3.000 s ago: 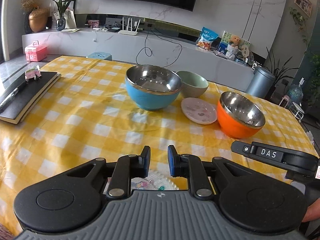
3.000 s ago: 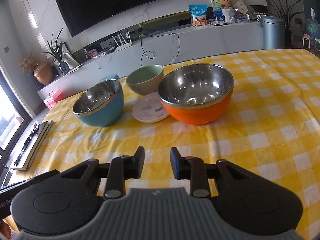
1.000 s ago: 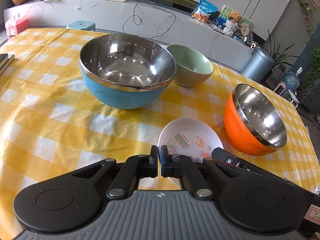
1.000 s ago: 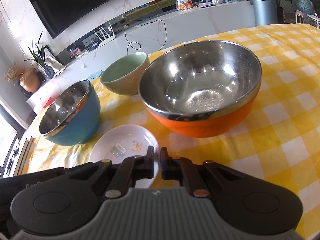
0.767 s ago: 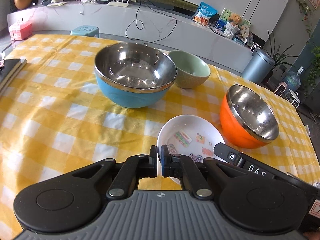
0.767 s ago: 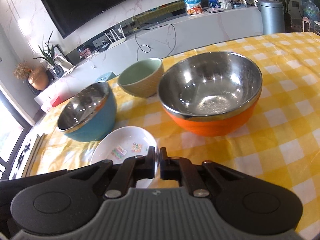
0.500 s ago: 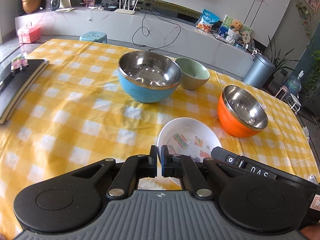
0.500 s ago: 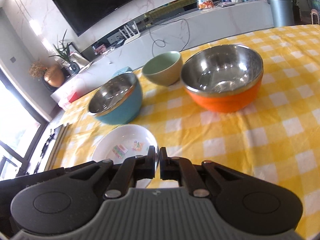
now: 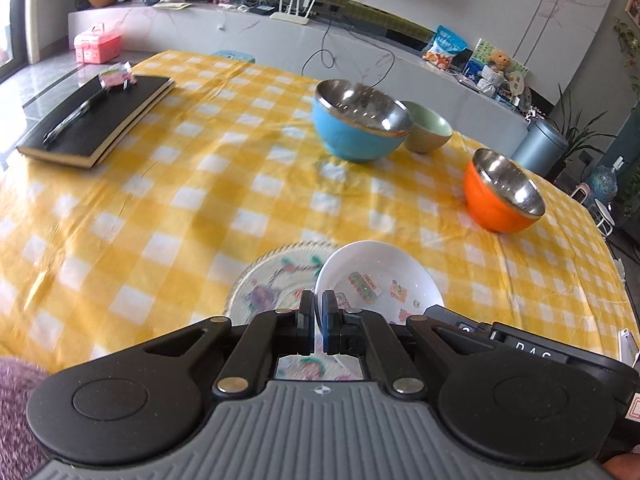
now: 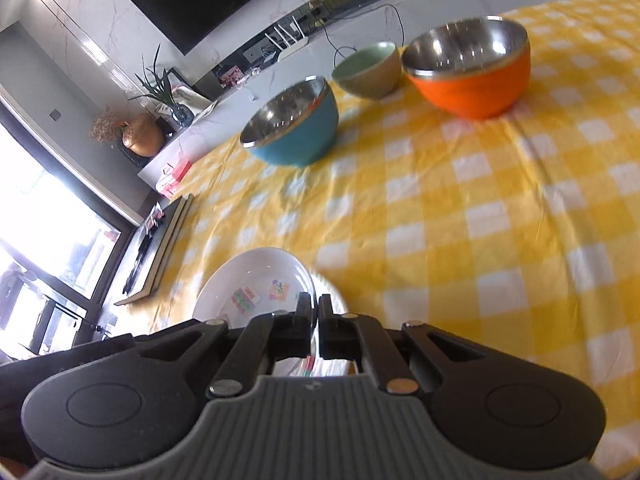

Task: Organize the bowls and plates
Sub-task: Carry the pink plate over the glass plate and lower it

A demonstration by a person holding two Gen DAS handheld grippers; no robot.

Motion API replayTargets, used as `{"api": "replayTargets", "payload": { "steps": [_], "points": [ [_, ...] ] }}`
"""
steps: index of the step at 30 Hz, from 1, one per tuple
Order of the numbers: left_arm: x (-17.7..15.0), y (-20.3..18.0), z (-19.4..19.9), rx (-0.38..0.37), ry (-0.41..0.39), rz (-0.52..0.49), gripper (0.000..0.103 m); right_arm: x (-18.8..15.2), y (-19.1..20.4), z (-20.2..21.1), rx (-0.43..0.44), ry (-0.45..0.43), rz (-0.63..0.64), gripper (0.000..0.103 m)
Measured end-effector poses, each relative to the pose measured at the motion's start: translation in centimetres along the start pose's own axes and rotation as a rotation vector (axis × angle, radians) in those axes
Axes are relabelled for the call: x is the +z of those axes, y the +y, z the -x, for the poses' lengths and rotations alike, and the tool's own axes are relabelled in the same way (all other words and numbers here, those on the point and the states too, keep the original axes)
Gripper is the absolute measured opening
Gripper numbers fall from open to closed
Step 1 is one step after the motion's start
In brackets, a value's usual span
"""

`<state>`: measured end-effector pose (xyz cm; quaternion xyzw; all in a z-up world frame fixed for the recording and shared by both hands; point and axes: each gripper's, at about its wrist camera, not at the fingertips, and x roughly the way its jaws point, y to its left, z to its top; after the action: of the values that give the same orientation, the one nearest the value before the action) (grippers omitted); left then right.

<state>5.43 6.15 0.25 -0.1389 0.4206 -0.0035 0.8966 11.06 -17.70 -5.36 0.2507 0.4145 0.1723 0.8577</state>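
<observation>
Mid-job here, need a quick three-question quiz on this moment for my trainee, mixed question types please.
1. True or false: both the left gripper and the right gripper are shut on the rim of the small white dish with cartoon stickers.
2. What lies directly beneath that dish?
A. black notebook
B. larger patterned round plate with a beaded rim
C. blue steel-lined bowl
3. Fill in: the pale green ceramic bowl sits just behind the ____ steel-lined bowl.

Key:
1. True.
2. B, the patterned plate.
3. Blue; the orange steel-lined bowl stands apart.
</observation>
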Motion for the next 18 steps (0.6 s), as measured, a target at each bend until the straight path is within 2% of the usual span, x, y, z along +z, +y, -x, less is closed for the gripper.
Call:
{"api": "replayTargets", "payload": {
  "steps": [6, 18],
  "points": [
    [-1.4, 1.8, -0.3, 0.028, 0.016, 0.041, 0.003, -1.2, 0.6, -0.6, 0.022, 0.019, 0.028, 0.000],
    [-1.5, 2.6, -1.4, 0.059, 0.024, 0.060, 0.003, -1.1, 0.8, -2.7, 0.025, 0.041, 0.038, 0.000]
  ]
}}
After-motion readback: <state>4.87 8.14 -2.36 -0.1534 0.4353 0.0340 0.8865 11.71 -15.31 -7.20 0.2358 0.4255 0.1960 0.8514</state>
